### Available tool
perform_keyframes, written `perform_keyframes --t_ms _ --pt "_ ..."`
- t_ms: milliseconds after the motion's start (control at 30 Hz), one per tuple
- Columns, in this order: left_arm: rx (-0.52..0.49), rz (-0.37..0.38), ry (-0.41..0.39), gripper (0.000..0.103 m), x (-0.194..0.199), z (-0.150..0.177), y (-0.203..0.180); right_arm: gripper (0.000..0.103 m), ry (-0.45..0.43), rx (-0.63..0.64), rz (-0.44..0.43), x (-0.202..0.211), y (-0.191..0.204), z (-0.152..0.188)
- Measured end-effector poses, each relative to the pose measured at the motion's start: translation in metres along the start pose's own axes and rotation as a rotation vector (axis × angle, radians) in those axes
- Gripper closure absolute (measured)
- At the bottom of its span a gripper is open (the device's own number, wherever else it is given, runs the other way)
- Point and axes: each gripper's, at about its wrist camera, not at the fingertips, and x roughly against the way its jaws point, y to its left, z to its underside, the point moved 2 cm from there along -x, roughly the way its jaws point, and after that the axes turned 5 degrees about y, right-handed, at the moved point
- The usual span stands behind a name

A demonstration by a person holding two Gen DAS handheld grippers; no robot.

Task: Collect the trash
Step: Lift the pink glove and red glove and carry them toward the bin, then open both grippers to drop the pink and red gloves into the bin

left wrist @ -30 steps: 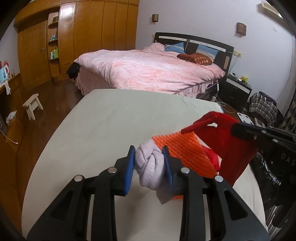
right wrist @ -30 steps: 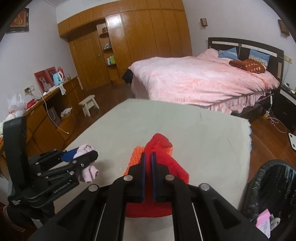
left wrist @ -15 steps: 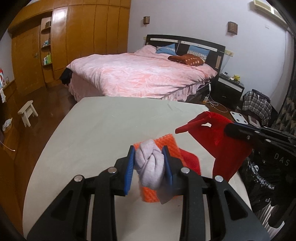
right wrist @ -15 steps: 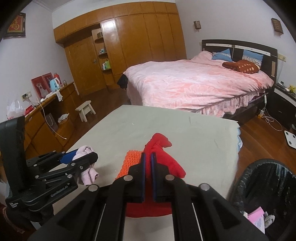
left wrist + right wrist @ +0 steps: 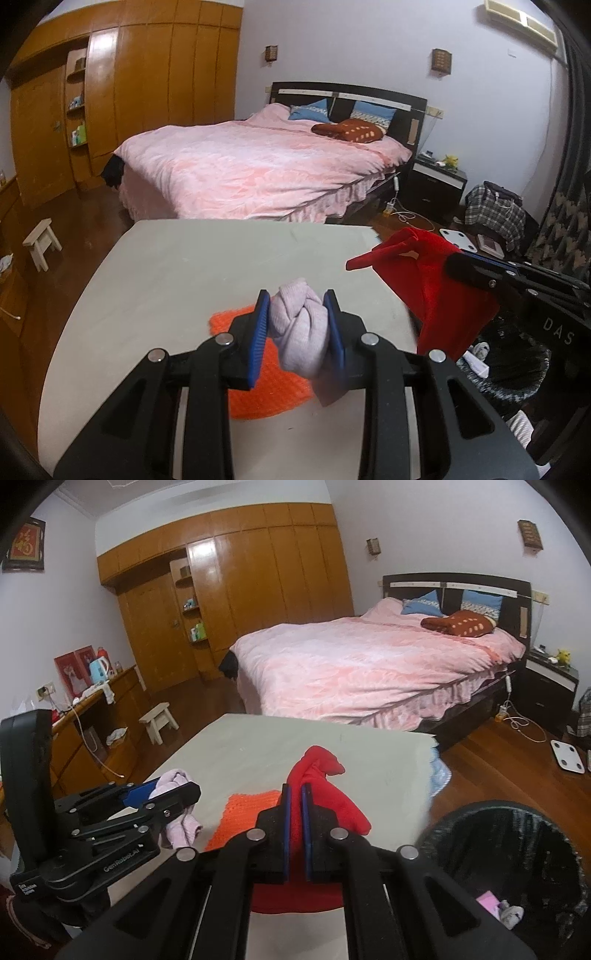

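left claw [image 5: 297,325] gripping lilac cloth [image 5: 300,332], right claw [image 5: 295,827] gripping red cloth [image 5: 320,775]

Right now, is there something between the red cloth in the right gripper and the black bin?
Nothing visible. The red cloth hangs from the right gripper above the table edge; the black bin stands open, below and right.

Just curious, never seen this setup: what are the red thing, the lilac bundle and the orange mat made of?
Red thing: soft, matte cloth, perhaps fleece; it drapes and folds from the right tool.
Lilac bundle: fine knit fabric, twisted like a sock, in the left tool.
Orange mat: bumpy, ridged weave, perhaps crochet or plastic mesh; unclear.
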Motion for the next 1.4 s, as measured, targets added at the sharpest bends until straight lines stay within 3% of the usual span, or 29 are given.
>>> perform_keyframes --t_ms 867,1400 --pt "-0.15 0.215 -0.032 0.074 -0.029 -0.032 -0.169 0.098 -0.078 -0.095 0.214 0.093 -0.133 0.013" --pt "-0.256 0.335 0.02 0.074 -0.08 -0.016 -0.267 0.098 -0.047 -0.198 0.335 0.107 -0.221 0.052"
